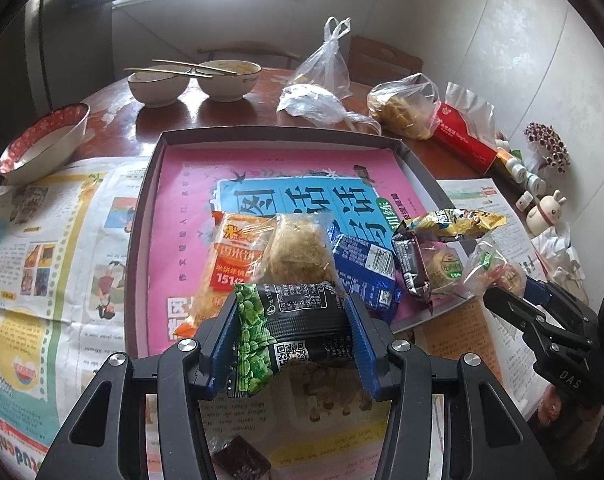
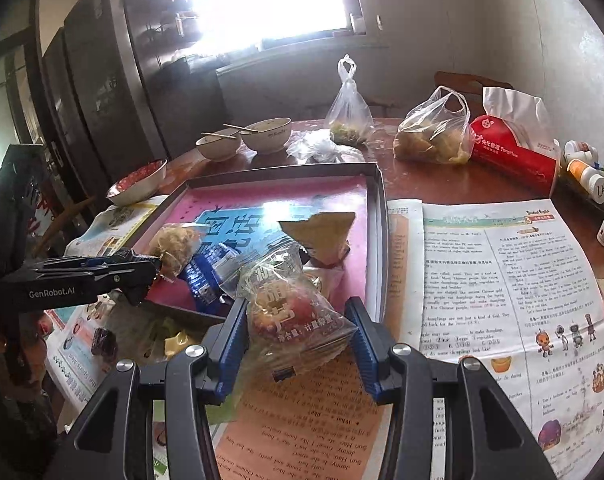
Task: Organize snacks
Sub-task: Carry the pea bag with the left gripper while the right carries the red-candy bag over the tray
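We see two pale bowls (image 1: 194,80) with chopsticks (image 1: 178,67) laid across them at the far side of the dark wooden counter (image 1: 230,116). A red-patterned bowl (image 1: 42,140) sits at the left, touching spread newspapers (image 1: 54,240). Knotted clear plastic bags (image 1: 325,64) stand behind, near a red tissue pack (image 2: 517,152) and small bottles (image 2: 589,172).

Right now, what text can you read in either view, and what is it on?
"GenRobot.AI": left gripper body.
"DAS": right gripper body.
"151": orange snack packet.
"TongHua": red tissue pack, reading uncertain.
Large Chinese characters: pink book cover in the tray.
Newspaper print and the green pea packet label: too small.
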Available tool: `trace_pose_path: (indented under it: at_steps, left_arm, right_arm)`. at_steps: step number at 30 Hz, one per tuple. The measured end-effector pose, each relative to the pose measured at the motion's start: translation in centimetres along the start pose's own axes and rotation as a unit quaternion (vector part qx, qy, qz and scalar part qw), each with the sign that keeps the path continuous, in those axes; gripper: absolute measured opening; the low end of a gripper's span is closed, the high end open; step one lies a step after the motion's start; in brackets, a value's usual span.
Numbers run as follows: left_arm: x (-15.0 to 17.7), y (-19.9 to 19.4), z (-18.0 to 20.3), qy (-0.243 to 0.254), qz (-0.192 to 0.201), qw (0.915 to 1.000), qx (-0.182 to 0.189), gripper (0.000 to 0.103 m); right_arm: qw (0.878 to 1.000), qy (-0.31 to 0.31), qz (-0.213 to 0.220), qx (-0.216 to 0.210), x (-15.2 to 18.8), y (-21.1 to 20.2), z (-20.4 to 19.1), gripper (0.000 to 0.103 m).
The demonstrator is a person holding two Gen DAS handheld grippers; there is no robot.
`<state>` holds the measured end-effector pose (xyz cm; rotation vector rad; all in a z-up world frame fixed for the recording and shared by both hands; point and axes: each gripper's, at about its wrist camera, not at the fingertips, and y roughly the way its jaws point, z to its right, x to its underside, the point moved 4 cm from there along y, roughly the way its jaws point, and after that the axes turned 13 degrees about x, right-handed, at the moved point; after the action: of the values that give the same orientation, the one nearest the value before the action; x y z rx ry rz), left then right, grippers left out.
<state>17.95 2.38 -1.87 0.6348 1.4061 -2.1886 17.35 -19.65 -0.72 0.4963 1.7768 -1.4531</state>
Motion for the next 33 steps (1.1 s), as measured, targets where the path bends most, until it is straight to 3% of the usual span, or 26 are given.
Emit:
trace_pose_path:
  at_steps: [33]
  left_arm:
    - [-1.2,3.3,0.1,0.009,-0.031,0.9995,0.001,0.053]
  right_arm:
    - [1.0,0.002,-0.017,-0.02,-2.6,3.6,-1.7,0.049]
